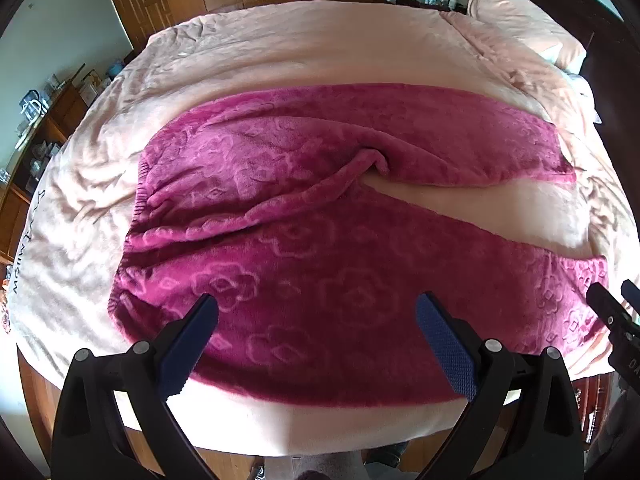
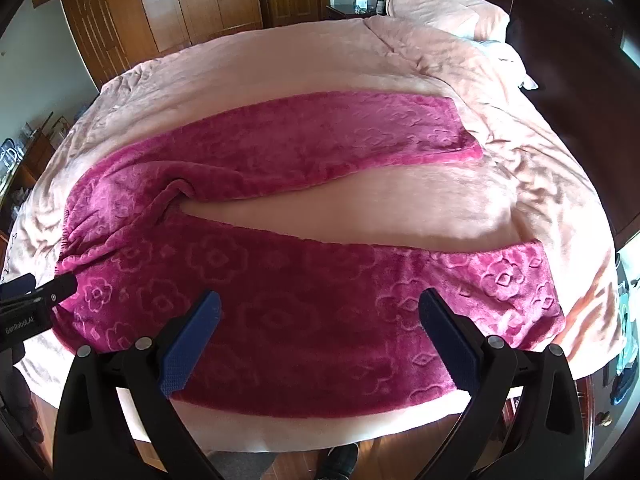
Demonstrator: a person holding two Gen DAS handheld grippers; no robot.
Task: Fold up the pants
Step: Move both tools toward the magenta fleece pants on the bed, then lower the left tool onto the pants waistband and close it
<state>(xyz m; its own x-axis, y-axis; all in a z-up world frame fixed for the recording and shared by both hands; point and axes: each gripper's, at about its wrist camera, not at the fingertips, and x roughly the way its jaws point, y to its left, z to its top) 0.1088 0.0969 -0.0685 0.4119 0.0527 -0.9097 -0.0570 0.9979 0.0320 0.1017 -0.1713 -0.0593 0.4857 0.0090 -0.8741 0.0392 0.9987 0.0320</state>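
Observation:
Magenta fleece pants (image 1: 304, 216) with an embossed flower pattern lie spread flat on a peach bedspread (image 1: 280, 48), waistband at the left, both legs running right with a gap between them. They also show in the right wrist view (image 2: 280, 280). My left gripper (image 1: 318, 312) is open and empty, hovering above the near leg close to the hip. My right gripper (image 2: 320, 308) is open and empty above the near leg's middle. The right gripper's tip shows at the left view's right edge (image 1: 612, 304); the left gripper's tip shows at the right view's left edge (image 2: 40, 290).
The bed's near edge (image 1: 320, 428) runs along the bottom with wooden floor below. Pillows (image 2: 440, 4) lie at the far right by a dark headboard (image 2: 568, 48). Wooden wardrobes (image 2: 180, 4) stand behind the bed, and a cluttered shelf (image 1: 36, 120) stands at the left.

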